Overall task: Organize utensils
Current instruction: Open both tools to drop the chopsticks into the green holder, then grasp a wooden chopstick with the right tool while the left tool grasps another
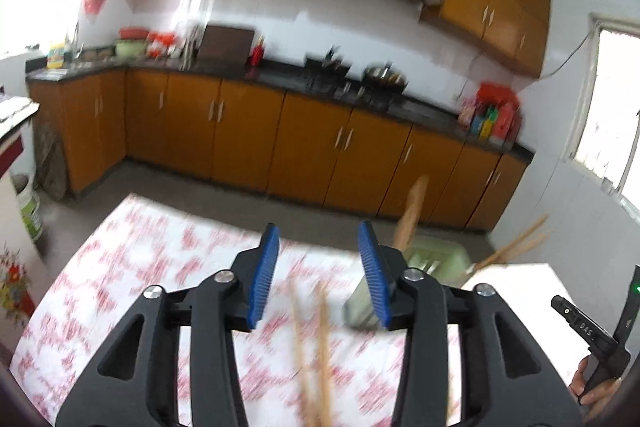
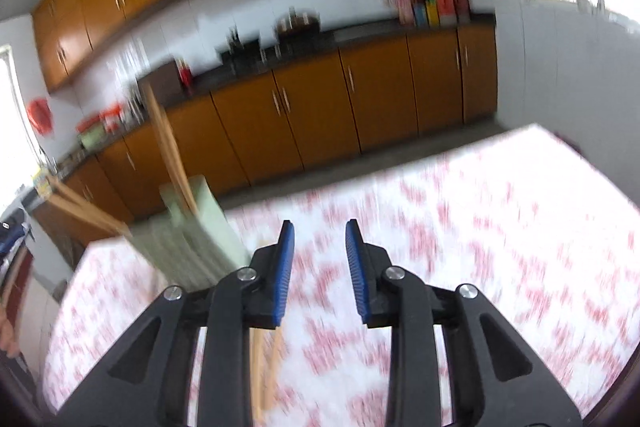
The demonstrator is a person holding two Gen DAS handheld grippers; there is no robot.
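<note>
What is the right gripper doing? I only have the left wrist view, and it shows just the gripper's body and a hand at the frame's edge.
Observer: In the right wrist view the right gripper is open. Its blue pads stand apart with nothing between them.
Operator: My view has two blurred wooden sticks on the cloth. Where are they relative to that gripper?
Observer: The wooden sticks lie on the tablecloth beneath the finger nearer the green holder, outside the gap between the pads. Blur hides whether anything touches them.
</note>
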